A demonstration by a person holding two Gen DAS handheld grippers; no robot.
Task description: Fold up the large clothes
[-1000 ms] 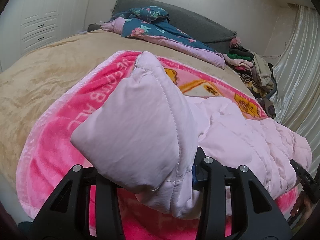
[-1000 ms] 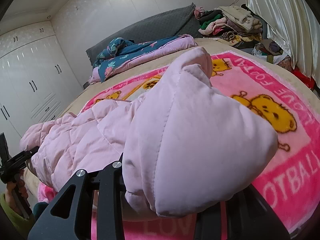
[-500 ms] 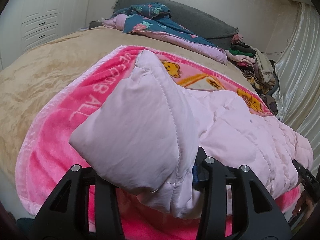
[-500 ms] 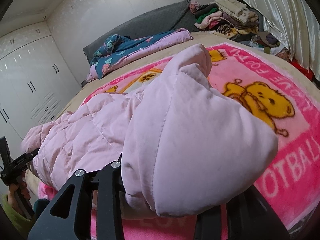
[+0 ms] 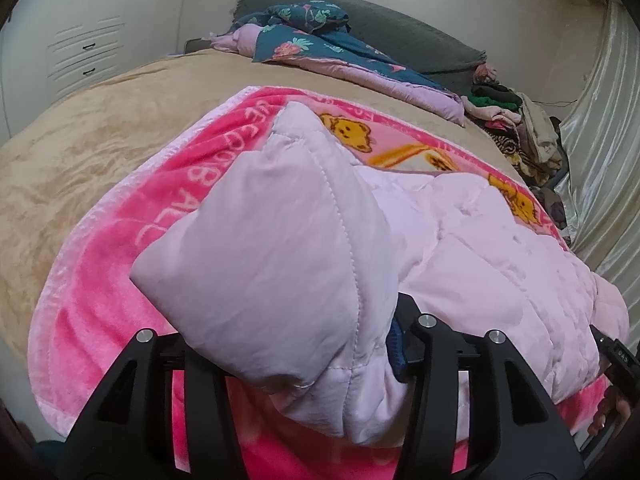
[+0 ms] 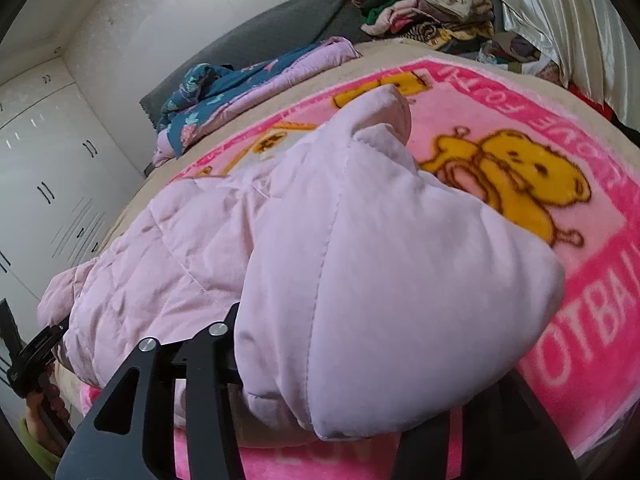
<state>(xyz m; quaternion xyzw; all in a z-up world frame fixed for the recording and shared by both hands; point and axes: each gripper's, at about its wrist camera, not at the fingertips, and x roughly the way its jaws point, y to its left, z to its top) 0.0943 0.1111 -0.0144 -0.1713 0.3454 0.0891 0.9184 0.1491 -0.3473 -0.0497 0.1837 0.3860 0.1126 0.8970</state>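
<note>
A pale pink quilted jacket [image 5: 472, 240] lies on a bright pink bear-print blanket [image 5: 132, 216] spread over the bed. My left gripper [image 5: 308, 384] is shut on one corner of the jacket, and the puffy cloth bulges up over its fingers. My right gripper [image 6: 320, 408] is shut on the other corner of the jacket [image 6: 192, 248], which hides its fingertips. Each gripper shows at the edge of the other's view, the right one in the left wrist view [image 5: 616, 364] and the left one in the right wrist view [image 6: 32, 352].
The blanket [image 6: 592, 320] lies on a tan bedspread [image 5: 80, 144]. A blue floral and lilac quilt [image 5: 320, 44] is bunched by the grey headboard [image 5: 416, 36]. A heap of clothes [image 5: 516, 120] sits by the shiny curtain [image 5: 600, 132]. White wardrobes [image 6: 44, 184] line the far wall.
Both grippers have moved forward and tilted a little over the bed with the jacket corners still held. The jacket's body has bunched slightly toward the middle.
</note>
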